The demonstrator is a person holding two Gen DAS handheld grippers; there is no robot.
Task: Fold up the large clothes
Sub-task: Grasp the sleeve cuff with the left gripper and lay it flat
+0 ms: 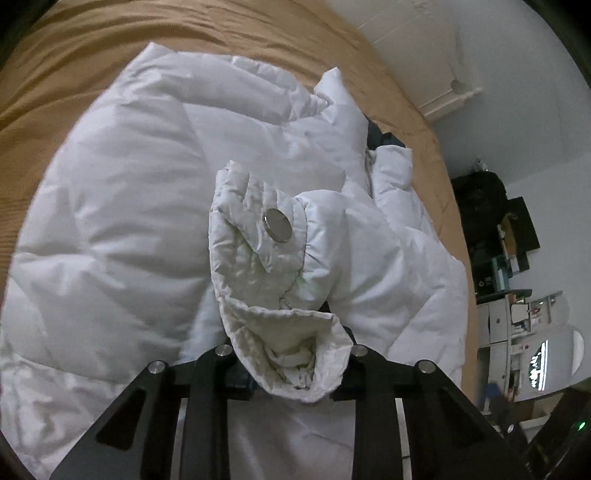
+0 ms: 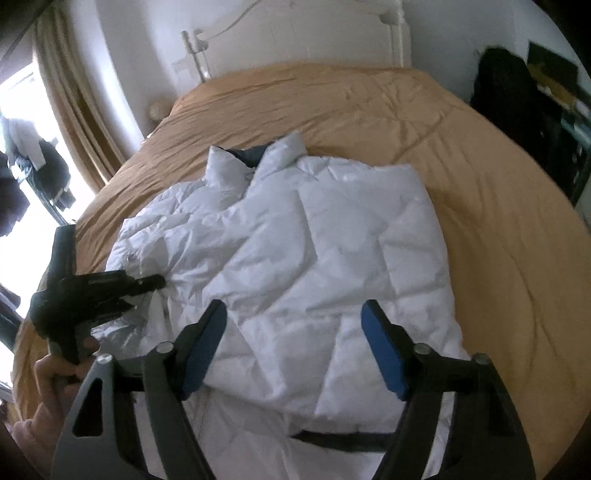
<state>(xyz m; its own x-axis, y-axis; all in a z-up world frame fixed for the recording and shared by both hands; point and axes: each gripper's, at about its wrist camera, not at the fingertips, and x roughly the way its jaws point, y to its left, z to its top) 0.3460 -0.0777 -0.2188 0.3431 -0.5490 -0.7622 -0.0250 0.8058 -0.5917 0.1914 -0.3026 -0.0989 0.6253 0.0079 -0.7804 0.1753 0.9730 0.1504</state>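
Note:
A white puffy down jacket [image 2: 314, 236] lies spread on the bed, its collar with dark blue lining [image 2: 247, 155] toward the headboard. In the left wrist view a sleeve cuff [image 1: 258, 258] with a round metal snap [image 1: 277, 229] stands up between the fingers of my left gripper [image 1: 291, 354] and hides their tips; the jaws are shut on it. From the right wrist view the left gripper [image 2: 157, 283] pinches that sleeve at the jacket's left side. My right gripper [image 2: 295, 339] hovers open over the jacket's near part, blue pads [image 2: 201, 350] wide apart with nothing held.
A tan bedspread [image 2: 480, 184] covers the bed around the jacket. A white headboard [image 2: 295, 33] stands at the far end. Dark cluttered shelves [image 2: 535, 122] stand at the right, a curtain [image 2: 74, 110] and bright window at the left. A hand [image 2: 55, 373] grips the left tool's handle.

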